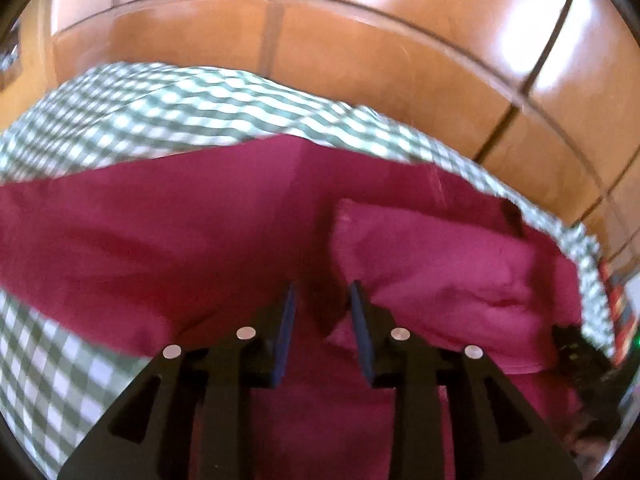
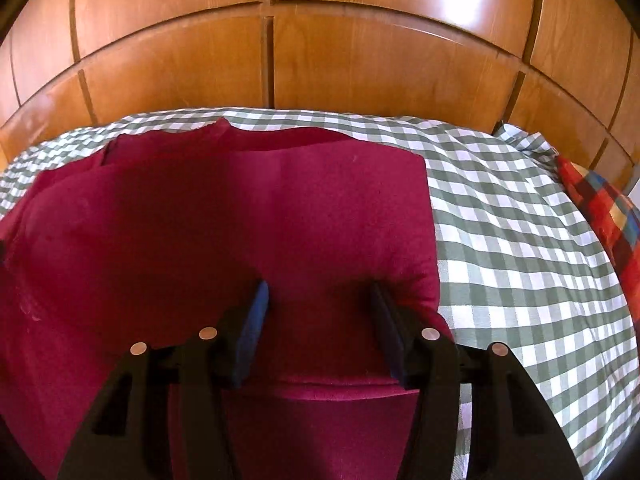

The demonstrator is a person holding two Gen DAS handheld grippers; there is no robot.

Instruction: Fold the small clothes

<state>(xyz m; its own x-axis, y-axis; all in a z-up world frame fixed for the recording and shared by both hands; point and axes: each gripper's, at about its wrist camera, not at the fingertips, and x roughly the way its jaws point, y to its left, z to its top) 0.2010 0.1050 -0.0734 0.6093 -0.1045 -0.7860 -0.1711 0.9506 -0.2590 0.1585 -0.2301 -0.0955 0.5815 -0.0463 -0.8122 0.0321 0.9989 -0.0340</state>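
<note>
Now the crimson garment (image 2: 224,216) lies half folded on the checked bedspread (image 2: 520,240), both the left tongs (image 1: 322,300) and the right tongs (image 2: 318,300) are open and empty, so smoothing the folded edge before gripping seems wise.

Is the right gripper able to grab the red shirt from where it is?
Probably yes: the right gripper has open jaws just above the red shirt, nothing in between.
</note>
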